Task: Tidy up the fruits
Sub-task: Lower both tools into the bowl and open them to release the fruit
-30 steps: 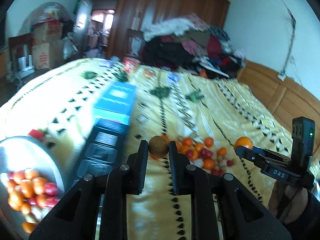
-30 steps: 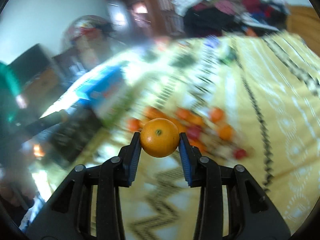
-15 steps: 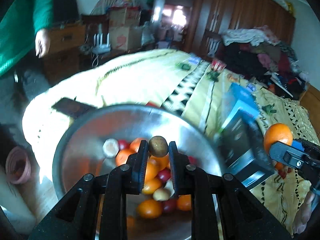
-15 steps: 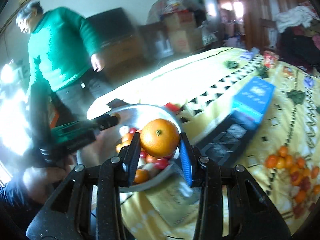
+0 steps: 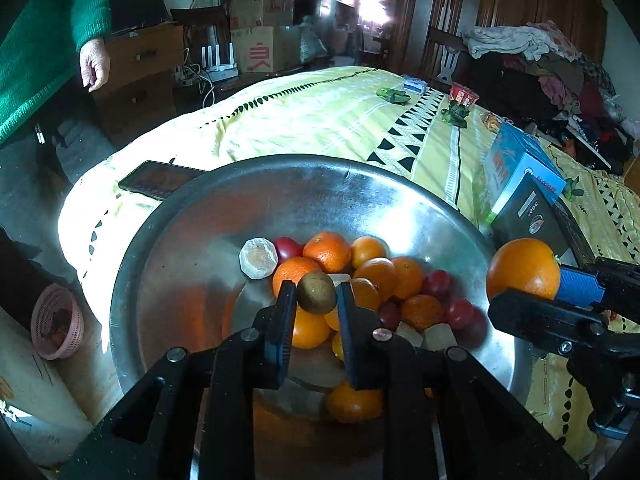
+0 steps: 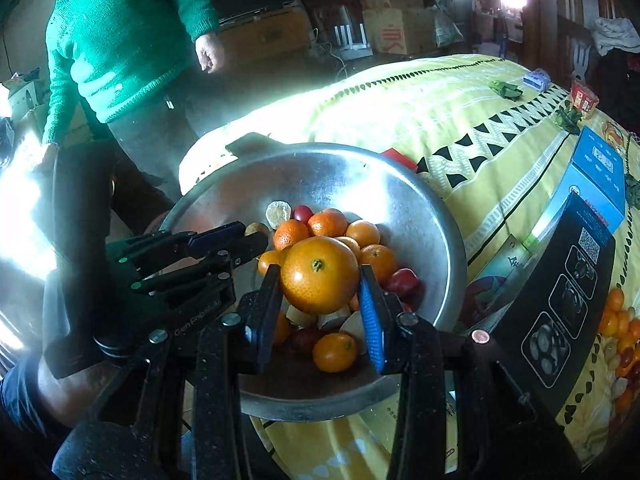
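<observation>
A large metal bowl (image 5: 200, 240) (image 6: 400, 184) sits on the bed's near corner and holds several oranges, red fruits and pale pieces. My left gripper (image 5: 316, 300) is shut on a small brown round fruit (image 5: 316, 293) above the bowl's pile; it also shows in the right wrist view (image 6: 252, 232). My right gripper (image 6: 320, 280) is shut on a big orange (image 6: 319, 275) above the bowl; in the left wrist view the orange (image 5: 523, 269) hangs over the bowl's right rim. Loose fruits (image 6: 618, 332) lie on the bedspread at far right.
A blue-and-black box (image 6: 580, 248) (image 5: 524, 184) lies right of the bowl. A dark phone (image 5: 156, 179) lies behind its left rim. A person in a green sweater (image 6: 120, 40) stands beside the bed. A pink basket (image 5: 56, 320) sits on the floor.
Both grippers swung left from the loose fruit pile to over the metal bowl, each still holding its fruit. In the last half second they moved closer over the bowl.
</observation>
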A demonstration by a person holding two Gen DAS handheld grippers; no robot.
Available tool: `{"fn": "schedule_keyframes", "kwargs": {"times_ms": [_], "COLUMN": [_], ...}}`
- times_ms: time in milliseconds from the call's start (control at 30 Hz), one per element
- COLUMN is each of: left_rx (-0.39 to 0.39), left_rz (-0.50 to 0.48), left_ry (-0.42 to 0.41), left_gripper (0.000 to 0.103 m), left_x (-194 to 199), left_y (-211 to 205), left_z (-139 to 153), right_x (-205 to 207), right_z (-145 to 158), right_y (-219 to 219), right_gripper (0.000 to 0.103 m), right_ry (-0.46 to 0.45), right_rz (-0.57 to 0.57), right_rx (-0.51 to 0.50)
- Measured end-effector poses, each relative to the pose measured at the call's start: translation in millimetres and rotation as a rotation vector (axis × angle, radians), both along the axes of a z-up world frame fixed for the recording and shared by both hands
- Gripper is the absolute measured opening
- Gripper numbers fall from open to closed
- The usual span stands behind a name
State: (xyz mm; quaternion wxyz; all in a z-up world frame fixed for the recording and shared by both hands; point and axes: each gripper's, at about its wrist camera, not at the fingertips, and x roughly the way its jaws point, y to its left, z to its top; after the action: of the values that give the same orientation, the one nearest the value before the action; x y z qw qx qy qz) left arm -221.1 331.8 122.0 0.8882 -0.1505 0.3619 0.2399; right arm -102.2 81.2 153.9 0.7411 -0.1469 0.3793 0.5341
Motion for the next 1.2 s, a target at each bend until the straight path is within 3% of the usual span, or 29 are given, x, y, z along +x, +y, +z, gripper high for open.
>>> {"fn": "schedule_keyframes", "kwargs": {"times_ms": [1200], "left_rx": [-0.026], "left_rz": [0.012], "left_ry": [0.004], "left_gripper": [0.020], "left_x": [-2], "left_y": [14], "left_z": [-5], "right_x": [0], "right_z": [-17], "right_y": [18], "right_gripper": [0.038], "right_ry": [0.027], "right_rz": [-0.018], "right_rx": [-0.045]}}
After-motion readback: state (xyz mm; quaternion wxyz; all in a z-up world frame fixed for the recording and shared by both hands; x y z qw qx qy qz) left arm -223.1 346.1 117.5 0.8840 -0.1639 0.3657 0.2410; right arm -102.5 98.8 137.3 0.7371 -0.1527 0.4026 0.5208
